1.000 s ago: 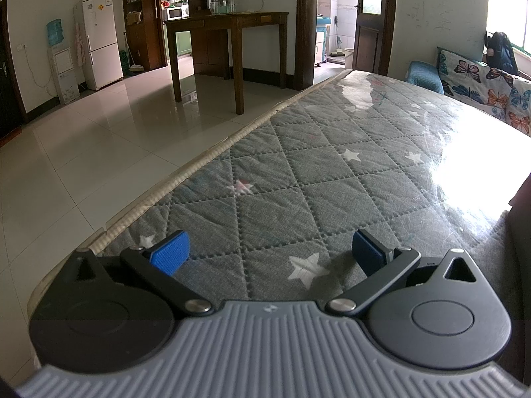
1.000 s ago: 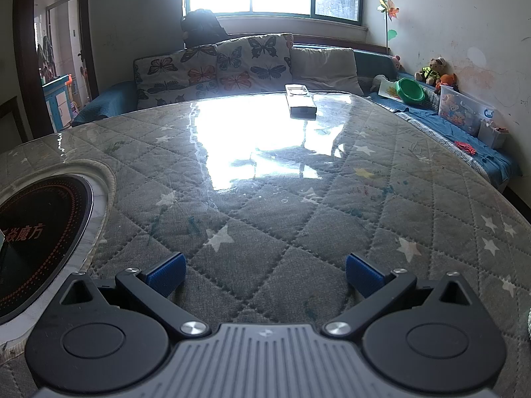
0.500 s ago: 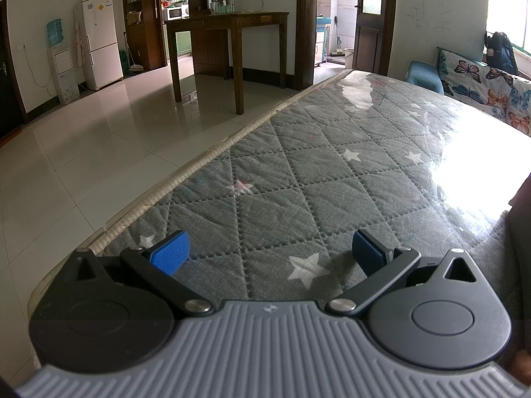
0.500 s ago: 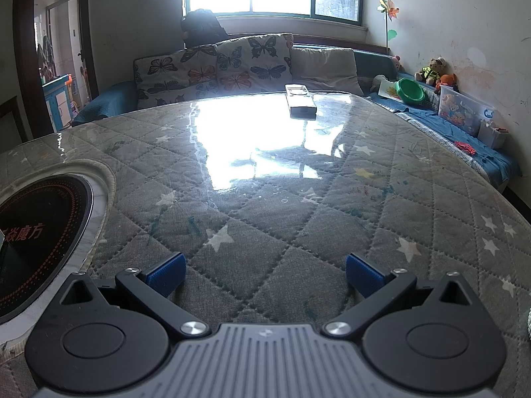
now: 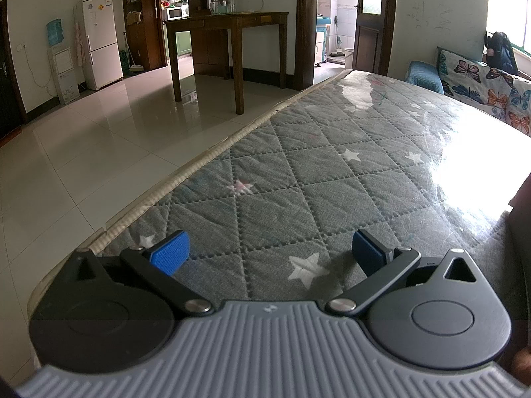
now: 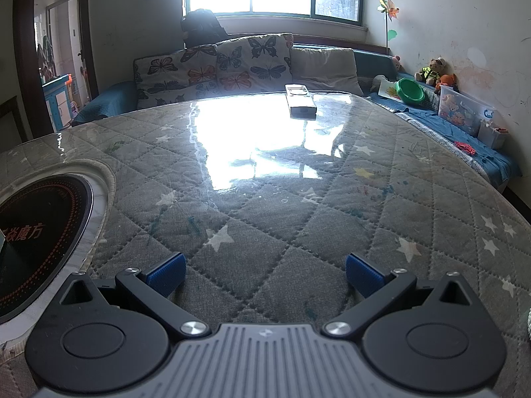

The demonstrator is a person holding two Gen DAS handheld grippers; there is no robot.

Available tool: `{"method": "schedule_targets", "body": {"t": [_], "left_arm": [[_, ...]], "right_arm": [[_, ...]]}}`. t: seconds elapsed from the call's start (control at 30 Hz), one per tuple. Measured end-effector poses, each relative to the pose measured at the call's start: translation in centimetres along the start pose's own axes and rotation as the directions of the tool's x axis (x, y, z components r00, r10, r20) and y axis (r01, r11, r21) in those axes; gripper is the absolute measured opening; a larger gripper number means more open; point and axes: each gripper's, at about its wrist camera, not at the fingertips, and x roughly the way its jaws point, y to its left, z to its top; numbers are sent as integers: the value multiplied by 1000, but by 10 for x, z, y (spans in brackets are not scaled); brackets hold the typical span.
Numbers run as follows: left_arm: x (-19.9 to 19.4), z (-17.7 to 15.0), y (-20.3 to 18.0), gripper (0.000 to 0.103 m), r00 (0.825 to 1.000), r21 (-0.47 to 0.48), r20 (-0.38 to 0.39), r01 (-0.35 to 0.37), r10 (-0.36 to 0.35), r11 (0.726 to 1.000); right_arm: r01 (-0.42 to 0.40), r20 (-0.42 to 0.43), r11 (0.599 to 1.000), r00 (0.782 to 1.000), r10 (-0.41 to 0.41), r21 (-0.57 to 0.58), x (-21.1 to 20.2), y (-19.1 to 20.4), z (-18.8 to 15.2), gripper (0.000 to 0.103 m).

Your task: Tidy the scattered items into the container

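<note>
My left gripper (image 5: 270,253) rests low over a grey quilted, star-patterned table cover (image 5: 332,172) and stands open with nothing between its blue pads. My right gripper (image 6: 265,275) is also open and empty above the same cover (image 6: 282,215). A white remote control (image 6: 300,101) lies at the table's far side in the right wrist view, well beyond the right gripper. No container for the items shows on the table in either view.
A round black induction hob (image 6: 36,232) is set into the table at the left of the right gripper. A sofa with butterfly cushions (image 6: 219,69) lies beyond the table. A clear storage box (image 6: 464,112) and green bowl (image 6: 411,91) sit on the bench at right. The table edge (image 5: 172,189) drops to tiled floor.
</note>
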Motion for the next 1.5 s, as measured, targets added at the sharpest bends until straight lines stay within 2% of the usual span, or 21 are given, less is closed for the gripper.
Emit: {"method": "schedule_targets", "body": {"t": [1.5], "left_arm": [[0,0,0,103,1000,0,0,0,0,1000]], "right_arm": [[0,1,1000,1000,0,0,1,1,-1,103]]}}
